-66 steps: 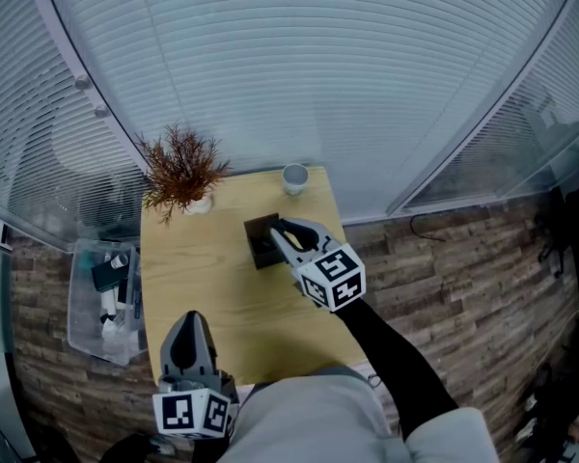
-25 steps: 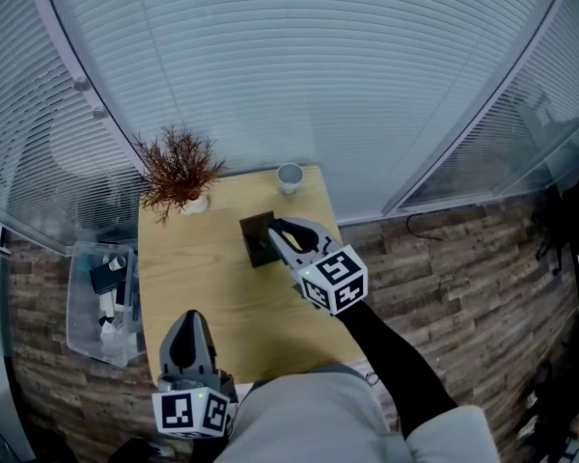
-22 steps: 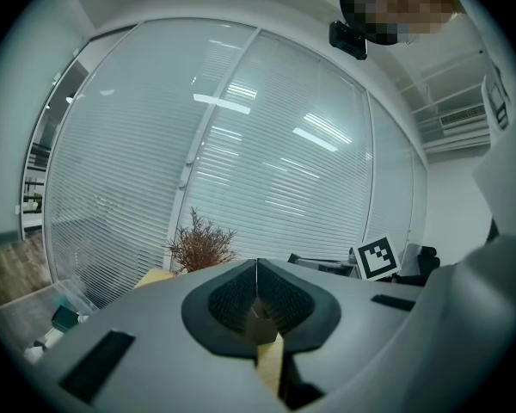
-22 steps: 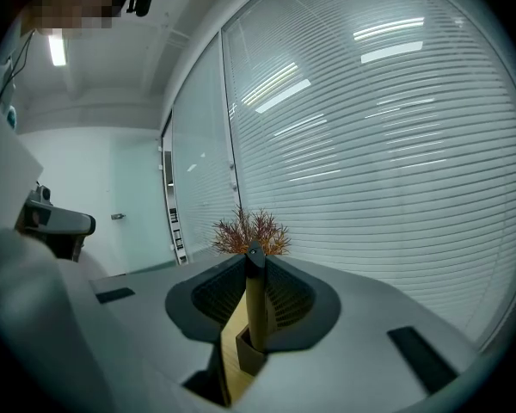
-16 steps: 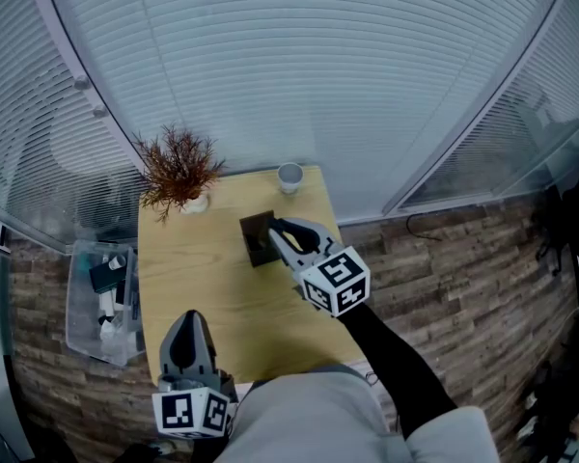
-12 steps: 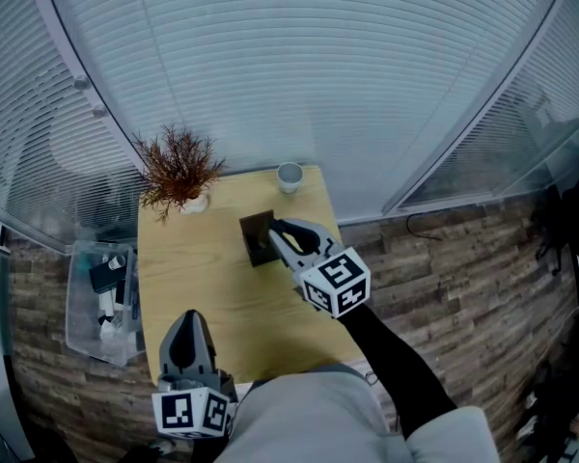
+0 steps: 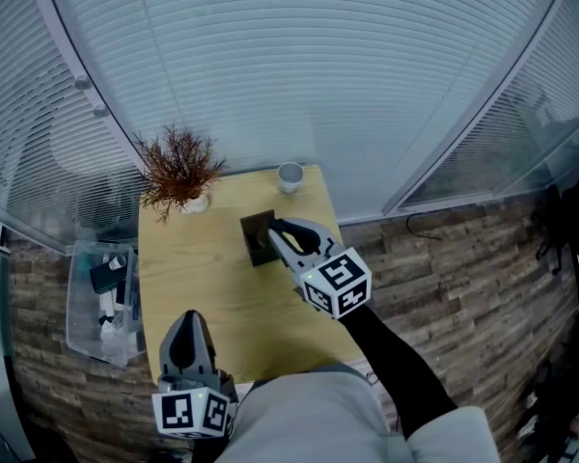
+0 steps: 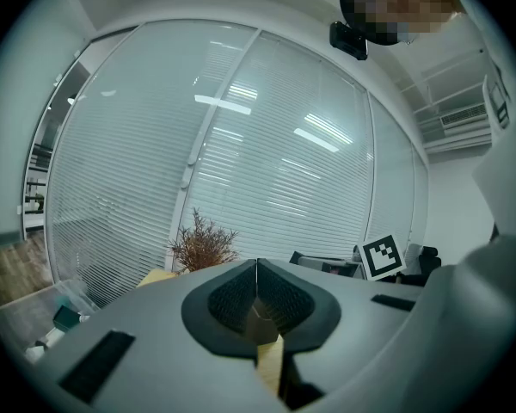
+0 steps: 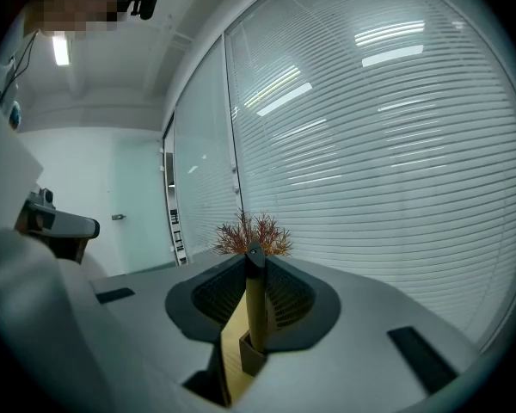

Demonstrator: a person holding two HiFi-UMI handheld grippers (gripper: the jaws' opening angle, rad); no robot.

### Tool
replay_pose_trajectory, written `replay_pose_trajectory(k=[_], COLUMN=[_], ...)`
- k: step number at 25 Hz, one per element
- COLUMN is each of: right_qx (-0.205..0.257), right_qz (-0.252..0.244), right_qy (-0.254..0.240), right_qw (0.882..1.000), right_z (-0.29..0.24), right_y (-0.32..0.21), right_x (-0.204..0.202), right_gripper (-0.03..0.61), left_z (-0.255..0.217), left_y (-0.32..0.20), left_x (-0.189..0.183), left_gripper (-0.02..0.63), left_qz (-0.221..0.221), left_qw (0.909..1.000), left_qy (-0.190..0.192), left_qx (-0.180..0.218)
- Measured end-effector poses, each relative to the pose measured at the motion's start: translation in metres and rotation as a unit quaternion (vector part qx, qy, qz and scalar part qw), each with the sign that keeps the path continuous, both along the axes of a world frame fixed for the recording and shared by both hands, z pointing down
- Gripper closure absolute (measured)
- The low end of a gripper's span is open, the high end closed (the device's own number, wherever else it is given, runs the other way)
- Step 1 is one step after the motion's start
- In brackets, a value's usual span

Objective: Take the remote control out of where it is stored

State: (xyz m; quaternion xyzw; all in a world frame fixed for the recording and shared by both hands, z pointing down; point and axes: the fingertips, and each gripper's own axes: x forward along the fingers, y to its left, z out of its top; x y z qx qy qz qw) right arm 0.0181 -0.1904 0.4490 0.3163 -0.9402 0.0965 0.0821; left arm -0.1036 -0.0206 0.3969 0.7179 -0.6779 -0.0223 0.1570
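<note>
On the floor at far left, beside the table, sits a clear storage bin [image 7: 95,307] with small items inside. The left gripper [image 7: 188,318] rests at the near left edge of the wooden table [image 7: 193,258], its jaws pressed together with nothing between them. A potted dried plant [image 7: 180,167] stands at the back left corner. Right of centre, toward the back, is a dark holder [image 7: 256,239], and the right gripper [image 7: 278,231] reaches onto it. In the right gripper view its jaws pinch a slim dark remote control [image 9: 254,299] that stands upright, its lower end seated in the holder. A small cup [image 7: 289,176] stands near the back right corner, a little beyond the holder. The likely trouble is a pull that is not straight up: the remote could bind in its slot and drag or tip the light holder, or slide out of the narrow pinch. A swing toward the back could knock the cup. The holder is close to the table's right edge, so a dropped remote may fall to the floor. Open room lies overhead and across the bare wood in front and to the left; window blinds [image 7: 299,75] close off the back.
</note>
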Motion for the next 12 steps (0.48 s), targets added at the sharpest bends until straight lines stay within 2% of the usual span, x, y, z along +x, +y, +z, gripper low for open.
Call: replay_pose_trajectory(k=[12], right_qx=[-0.001], right_qz=[0.000], right_qy=[-0.002], right_qw=[1.000], right_z=[-0.0006], right_y=[0.0013], right_x=[-0.0001], right_gripper=[0.506], left_z=[-0.0014], left_y=[0.0004], left_x=[0.0010], left_gripper=[0.604], left_qz=[0.002], left_qw=[1.0000], left_qy=[-0.002], left_qx=[0.001])
